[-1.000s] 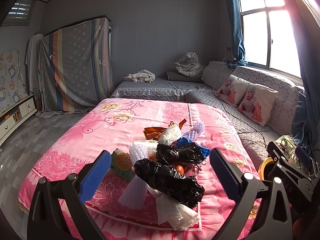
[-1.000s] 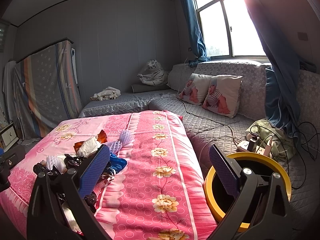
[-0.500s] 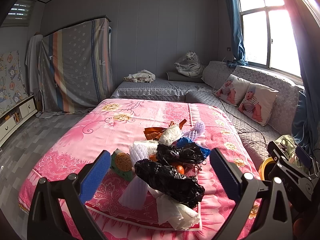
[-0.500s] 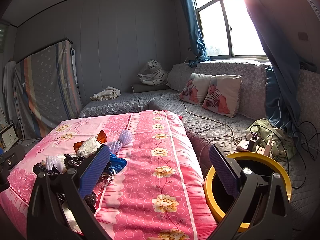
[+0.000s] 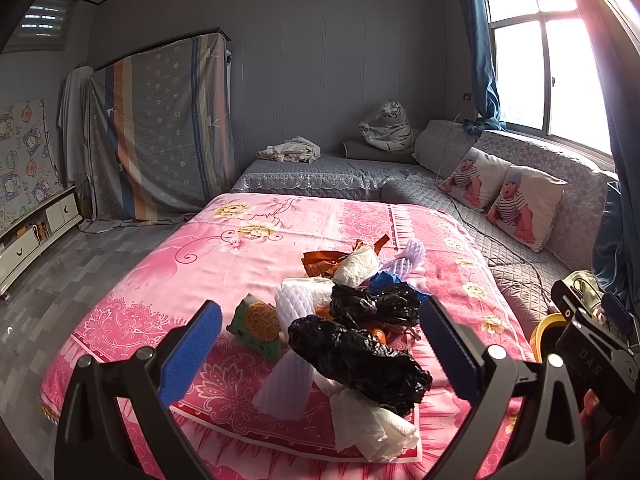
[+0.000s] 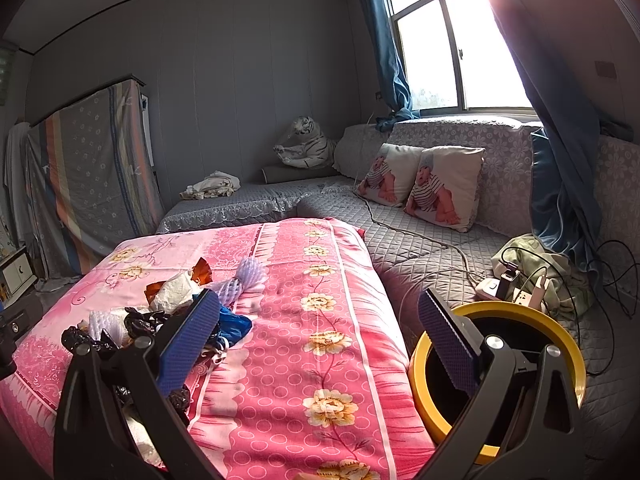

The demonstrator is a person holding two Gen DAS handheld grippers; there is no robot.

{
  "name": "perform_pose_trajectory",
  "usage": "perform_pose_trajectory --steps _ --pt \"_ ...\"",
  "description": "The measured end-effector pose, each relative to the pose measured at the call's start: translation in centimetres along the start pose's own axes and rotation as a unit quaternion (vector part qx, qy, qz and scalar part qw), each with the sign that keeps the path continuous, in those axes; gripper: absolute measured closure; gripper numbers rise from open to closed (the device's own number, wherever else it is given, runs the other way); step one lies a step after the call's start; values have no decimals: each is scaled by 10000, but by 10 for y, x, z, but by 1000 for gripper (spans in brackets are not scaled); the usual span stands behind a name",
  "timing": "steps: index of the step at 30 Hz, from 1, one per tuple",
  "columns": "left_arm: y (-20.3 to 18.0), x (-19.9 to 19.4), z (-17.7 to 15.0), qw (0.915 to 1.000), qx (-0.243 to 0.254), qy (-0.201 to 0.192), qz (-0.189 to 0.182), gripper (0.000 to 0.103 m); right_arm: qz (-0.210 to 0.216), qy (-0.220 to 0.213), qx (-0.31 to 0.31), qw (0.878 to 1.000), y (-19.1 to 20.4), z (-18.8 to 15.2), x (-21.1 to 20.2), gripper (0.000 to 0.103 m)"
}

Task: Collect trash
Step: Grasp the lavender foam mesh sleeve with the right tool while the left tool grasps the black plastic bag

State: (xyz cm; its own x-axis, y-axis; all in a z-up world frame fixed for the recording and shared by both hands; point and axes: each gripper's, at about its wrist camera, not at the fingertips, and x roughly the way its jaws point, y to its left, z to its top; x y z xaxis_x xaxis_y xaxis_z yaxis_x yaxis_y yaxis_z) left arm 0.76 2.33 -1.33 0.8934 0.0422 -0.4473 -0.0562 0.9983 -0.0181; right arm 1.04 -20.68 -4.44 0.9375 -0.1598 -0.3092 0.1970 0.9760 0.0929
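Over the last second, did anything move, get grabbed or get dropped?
Nothing visibly changed. Both grippers, left and right, stay open and empty, held in the same poses. The trash pile on the pink bedspread lies untouched, and the yellow-rimmed bin sits where it was beside the bed.

This is a lived-in bedroom in a home. A bed under a pink floral bedspread [image 5: 256, 264] fills the frame's middle, a grey quilted corner sofa [image 6: 420, 236] with two baby-print pillows [image 6: 444, 188] sits at right, blue curtains [image 6: 392, 60] flank the upper-right window, and a plush tiger [image 5: 386, 126] rests centre-back.
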Motion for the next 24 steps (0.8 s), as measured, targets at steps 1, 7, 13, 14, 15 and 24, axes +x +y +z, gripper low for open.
perform_pose_trajectory --steps 1,7,13,14,15,24 --pt "5 3 -2 10000 -21 4 63 8 50 -13 -16 10000 1 0 1 8" --pt "32 27 -15 9994 -16 229 271 8 825 224 -80 9963 3 -1 23 8" --pt "50 44 -26 9981 139 601 44 8 1590 759 -188 9842 14 -1 58 8" --pt "51 45 -27 9978 182 635 -12 8 1688 873 -146 9817 16 -2 64 8" --pt "51 46 -28 9974 216 678 -104 8 1803 970 -98 9788 16 -3 68 8" --pt "25 53 -30 9885 447 929 -1106 8 2156 1121 94 9700 16 -12 70 8"
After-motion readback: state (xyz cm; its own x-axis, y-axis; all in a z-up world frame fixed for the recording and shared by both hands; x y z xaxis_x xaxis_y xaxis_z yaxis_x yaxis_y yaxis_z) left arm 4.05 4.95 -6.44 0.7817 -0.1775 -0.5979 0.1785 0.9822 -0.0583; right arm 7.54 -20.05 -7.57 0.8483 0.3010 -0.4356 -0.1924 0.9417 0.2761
